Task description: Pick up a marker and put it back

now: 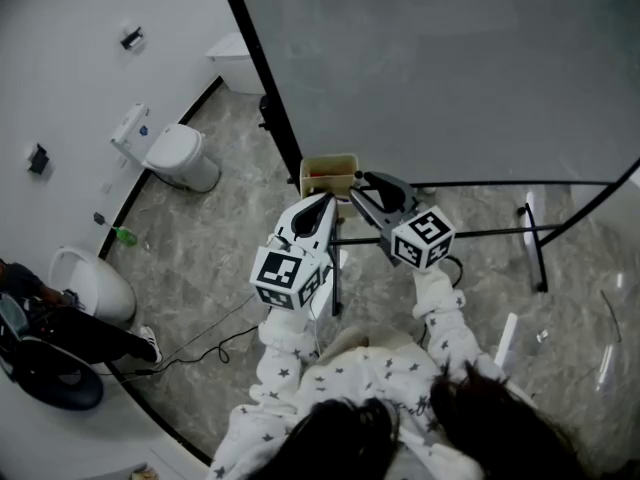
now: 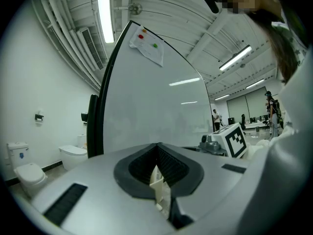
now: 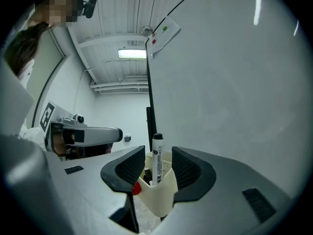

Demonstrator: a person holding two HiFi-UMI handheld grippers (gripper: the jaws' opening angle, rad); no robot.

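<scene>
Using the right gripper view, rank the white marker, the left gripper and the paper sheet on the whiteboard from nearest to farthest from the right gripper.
1. White marker: upright in the cream holder, seen between the open fingers.
2. Left gripper: off to the left, apart from the holder.
3. Paper sheet: high up, at the top edge of the whiteboard.

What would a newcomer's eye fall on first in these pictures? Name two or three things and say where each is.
A big whiteboard fills the upper right of the head view. A black-capped marker stands upright in a cream holder, between the open jaws of the right gripper, which do not touch it. Oddly, a white toilet sits on the floor at the left of the head view.
</scene>
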